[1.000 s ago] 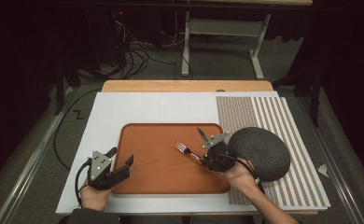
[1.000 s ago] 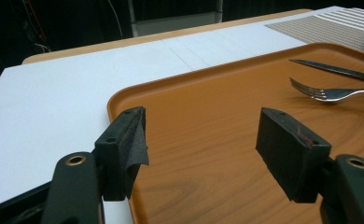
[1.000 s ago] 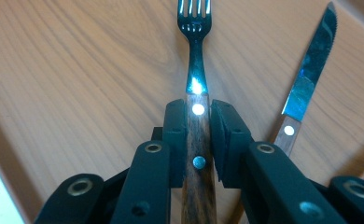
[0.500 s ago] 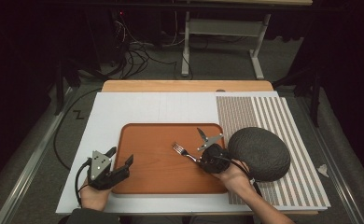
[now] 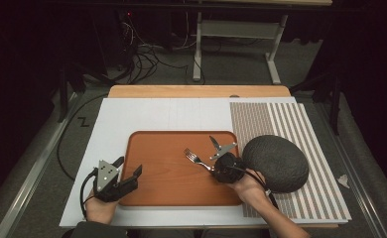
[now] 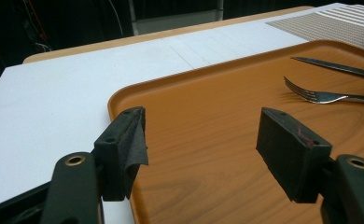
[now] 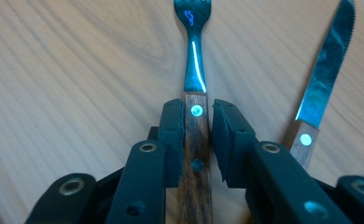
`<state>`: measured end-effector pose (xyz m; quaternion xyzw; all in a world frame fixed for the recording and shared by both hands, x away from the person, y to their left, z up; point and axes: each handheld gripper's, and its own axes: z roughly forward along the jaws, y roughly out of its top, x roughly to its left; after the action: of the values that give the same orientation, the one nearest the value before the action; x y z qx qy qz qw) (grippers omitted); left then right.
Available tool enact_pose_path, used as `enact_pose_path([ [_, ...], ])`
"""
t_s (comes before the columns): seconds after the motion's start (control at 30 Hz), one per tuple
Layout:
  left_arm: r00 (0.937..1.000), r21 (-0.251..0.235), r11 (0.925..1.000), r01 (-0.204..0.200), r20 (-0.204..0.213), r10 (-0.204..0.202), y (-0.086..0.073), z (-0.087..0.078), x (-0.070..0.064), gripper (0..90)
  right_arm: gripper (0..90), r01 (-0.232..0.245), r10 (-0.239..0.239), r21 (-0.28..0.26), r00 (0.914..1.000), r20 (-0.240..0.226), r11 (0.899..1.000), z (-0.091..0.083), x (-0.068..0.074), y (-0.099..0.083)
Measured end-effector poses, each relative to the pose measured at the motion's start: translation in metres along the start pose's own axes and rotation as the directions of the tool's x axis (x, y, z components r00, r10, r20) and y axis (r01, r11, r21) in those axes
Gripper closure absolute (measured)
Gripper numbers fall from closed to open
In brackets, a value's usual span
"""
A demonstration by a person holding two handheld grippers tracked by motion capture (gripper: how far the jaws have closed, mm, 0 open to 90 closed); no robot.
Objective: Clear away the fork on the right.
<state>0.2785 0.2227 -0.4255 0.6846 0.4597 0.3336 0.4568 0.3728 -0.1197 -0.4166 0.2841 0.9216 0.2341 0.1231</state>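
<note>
— What is on the table in front of you?

— A flat orange-brown tray with a wood-grain surface [image 5: 174, 181] lies on a white board [image 5: 147, 116]. Right of it is a mat with brown and white stripes [image 5: 300, 124], and on this mat sits a dark grey rounded lump with a rough texture [image 5: 276, 162], just beside the tray's right edge.

— And what is in the tray?

— Two pieces of cutlery, at its right side. One is a steel fork with a dark wooden handle and rivets [image 7: 195, 70]. The other is a steel knife with a serrated blade and the same wooden handle [image 7: 322, 84]. They are side by side, close but apart.

— Which one do you hold?

— The fork. My right gripper [image 7: 209, 126] has its jaws nearly closed around the wooden handle, one jaw on each side. The left jaw touches the wood; at the right jaw I see a thin gap. The tines point away from me, toward the tray's middle. Whether the fork is lifted or rests on the tray, I cannot tell.

— Your other hand?

— My left gripper [image 6: 208, 140] is at the tray's near left corner, jaws spread wide, with nothing between them. One jaw is at the tray's rim, the other above the tray's surface.
</note>
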Motion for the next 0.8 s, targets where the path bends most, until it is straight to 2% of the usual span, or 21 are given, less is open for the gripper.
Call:
enact_pose_path([
  [0.33,1.0000,-0.002,1.0000,0.000,0.001,0.000,0.000,0.000,0.000,33.0,75.0,-0.009,0.009,-0.002,0.9986,0.053,1.000,0.000,-0.008,-0.001],
  [0.8,1.0000,-0.002,1.0000,0.003,0.003,-0.003,0.000,0.000,0.000,33.0,74.4,-0.020,0.021,-0.011,0.9961,0.085,1.000,0.002,-0.014,-0.002],
])
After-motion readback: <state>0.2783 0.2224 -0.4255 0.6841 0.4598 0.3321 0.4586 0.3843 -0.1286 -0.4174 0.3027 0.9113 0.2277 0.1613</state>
